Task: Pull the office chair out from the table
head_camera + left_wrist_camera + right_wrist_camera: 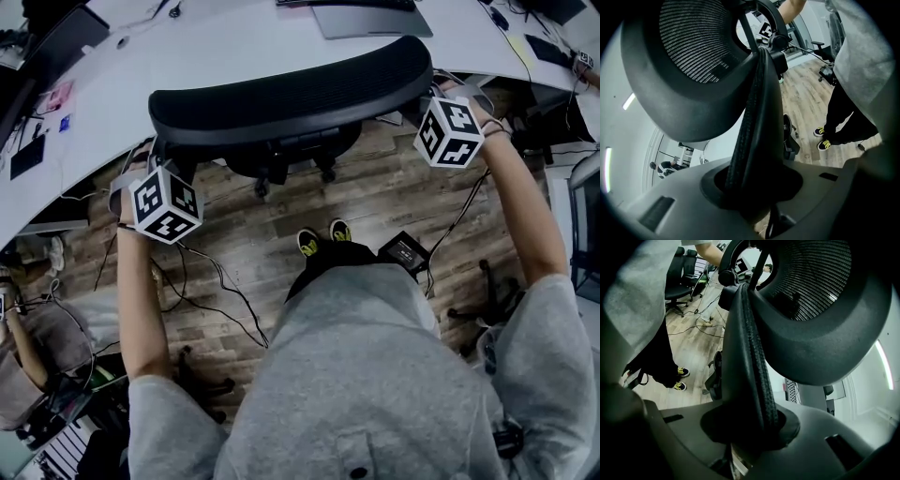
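The left tool (pixel 752 185) and right tool (pixel 750 425) each clamp one end of the chair (pixel 291 94) backrest, likely for an even, straight pull; the chair stands close against the bench (pixel 225 42) edge.

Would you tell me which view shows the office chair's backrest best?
The head view: the backrest shows at full width, beside the table. The left and right gripper views each show only one side edge, clamped between the jaws.
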`<state>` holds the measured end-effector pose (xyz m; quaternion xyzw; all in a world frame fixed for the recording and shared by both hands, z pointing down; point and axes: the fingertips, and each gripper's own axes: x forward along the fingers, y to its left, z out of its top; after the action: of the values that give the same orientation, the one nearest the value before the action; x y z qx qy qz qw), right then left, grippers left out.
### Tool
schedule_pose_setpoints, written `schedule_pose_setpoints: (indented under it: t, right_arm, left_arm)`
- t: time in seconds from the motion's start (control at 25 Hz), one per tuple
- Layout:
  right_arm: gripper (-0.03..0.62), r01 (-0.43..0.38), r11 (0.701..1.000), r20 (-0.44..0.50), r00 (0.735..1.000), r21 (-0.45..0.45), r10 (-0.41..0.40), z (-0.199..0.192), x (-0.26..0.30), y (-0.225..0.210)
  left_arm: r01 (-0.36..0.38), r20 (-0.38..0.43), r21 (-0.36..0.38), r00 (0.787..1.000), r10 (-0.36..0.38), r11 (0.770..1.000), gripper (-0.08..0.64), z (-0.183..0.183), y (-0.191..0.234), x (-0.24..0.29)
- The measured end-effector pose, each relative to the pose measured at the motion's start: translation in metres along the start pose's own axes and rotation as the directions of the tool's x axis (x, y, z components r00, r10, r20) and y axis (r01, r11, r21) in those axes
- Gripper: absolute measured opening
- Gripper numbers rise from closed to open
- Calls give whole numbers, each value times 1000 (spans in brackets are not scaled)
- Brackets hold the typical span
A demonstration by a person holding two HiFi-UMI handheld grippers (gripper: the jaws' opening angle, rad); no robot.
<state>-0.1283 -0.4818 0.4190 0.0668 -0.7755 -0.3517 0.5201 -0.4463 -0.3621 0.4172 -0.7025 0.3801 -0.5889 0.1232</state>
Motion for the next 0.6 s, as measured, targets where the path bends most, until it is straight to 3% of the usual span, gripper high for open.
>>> schedule_pose_setpoints:
  t: [0.6]
  right_arm:
    - [103, -5, 1000, 11, 1000, -10, 5, -2, -6, 11]
  left_arm:
    - [5, -9, 3, 1000, -5, 1000, 121, 3, -13, -7]
